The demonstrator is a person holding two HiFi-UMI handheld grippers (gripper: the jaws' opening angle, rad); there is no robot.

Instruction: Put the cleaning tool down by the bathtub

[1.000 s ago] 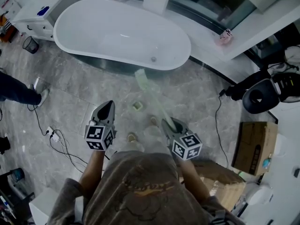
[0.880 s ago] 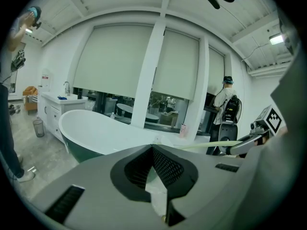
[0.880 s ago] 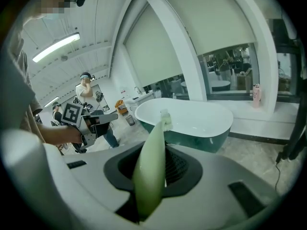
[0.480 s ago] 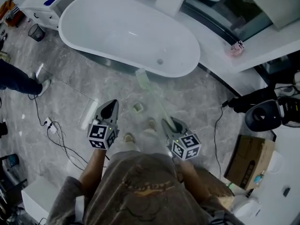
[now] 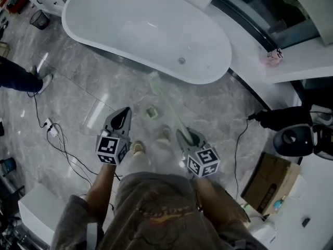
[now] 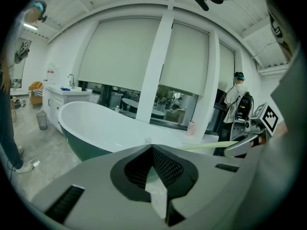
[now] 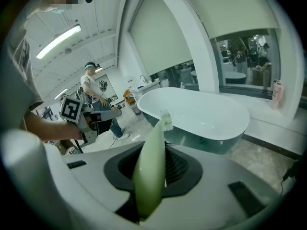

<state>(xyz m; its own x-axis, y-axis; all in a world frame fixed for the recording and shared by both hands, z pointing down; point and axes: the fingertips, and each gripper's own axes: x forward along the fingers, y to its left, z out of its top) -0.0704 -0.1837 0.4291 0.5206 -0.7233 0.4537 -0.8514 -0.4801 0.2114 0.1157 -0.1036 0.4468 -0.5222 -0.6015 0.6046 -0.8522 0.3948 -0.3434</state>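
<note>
Plainly, the right gripper (image 5: 186, 137) pinches the pale green cleaning tool (image 5: 167, 104) at its very end (a long lever). The tool's head hangs above the floor (image 5: 78, 98), just short of the near side of the bathtub (image 5: 145, 30). The left gripper (image 5: 120, 116) is pressed together, empty. The handle may swivel in the pads and knock the tub. Let go too high, the tool would likely clatter and roll.

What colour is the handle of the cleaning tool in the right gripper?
Pale green. The handle shows best in the right gripper view.
</note>
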